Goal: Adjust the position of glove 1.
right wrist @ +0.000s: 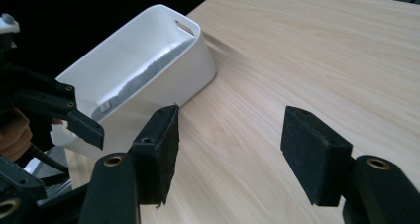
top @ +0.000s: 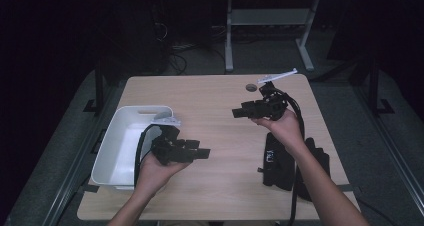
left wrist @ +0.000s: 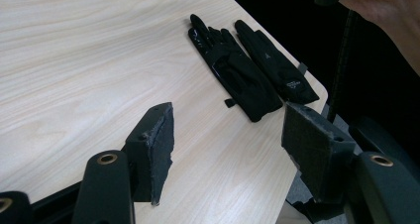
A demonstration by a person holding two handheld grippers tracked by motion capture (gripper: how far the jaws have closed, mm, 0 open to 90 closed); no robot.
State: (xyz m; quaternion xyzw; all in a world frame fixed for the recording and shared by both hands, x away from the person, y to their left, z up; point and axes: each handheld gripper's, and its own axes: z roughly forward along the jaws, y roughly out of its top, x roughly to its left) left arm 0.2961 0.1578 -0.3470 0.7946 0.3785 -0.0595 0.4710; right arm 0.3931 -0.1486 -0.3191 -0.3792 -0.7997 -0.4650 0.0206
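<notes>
Table (top: 220, 136): light wood-grain top, the largest item, seen whole from the high view.

Bin (top: 117, 146): white plastic tub with a slot handle in its end wall, standing at the table's left edge; in the right gripper view (right wrist: 148, 60) it sits beyond the jaws, its inside bare as far as can be seen.

Gloves (top: 287, 161): a black pair lying flat and side by side near the table's right front corner, partly under the person's right forearm in the high view; in the left gripper view (left wrist: 247, 75) they lie ahead of the jaws, fingers pointing away, touching nothing but the table.

Left gripper (top: 202, 153): held just beside the bin's right wall, pointing across the table toward the gloves. Jaws spread apart, nothing between them; bare wood shows in the gap (left wrist: 228, 149).

Right gripper (top: 235, 112): held above the table's right half, behind the gloves, pointing left toward the bin. Jaws likewise spread, gripping nothing (right wrist: 230, 154).

Small round dark mark (top: 251, 87): near the far edge of the table; what it is cannot be told.
</notes>
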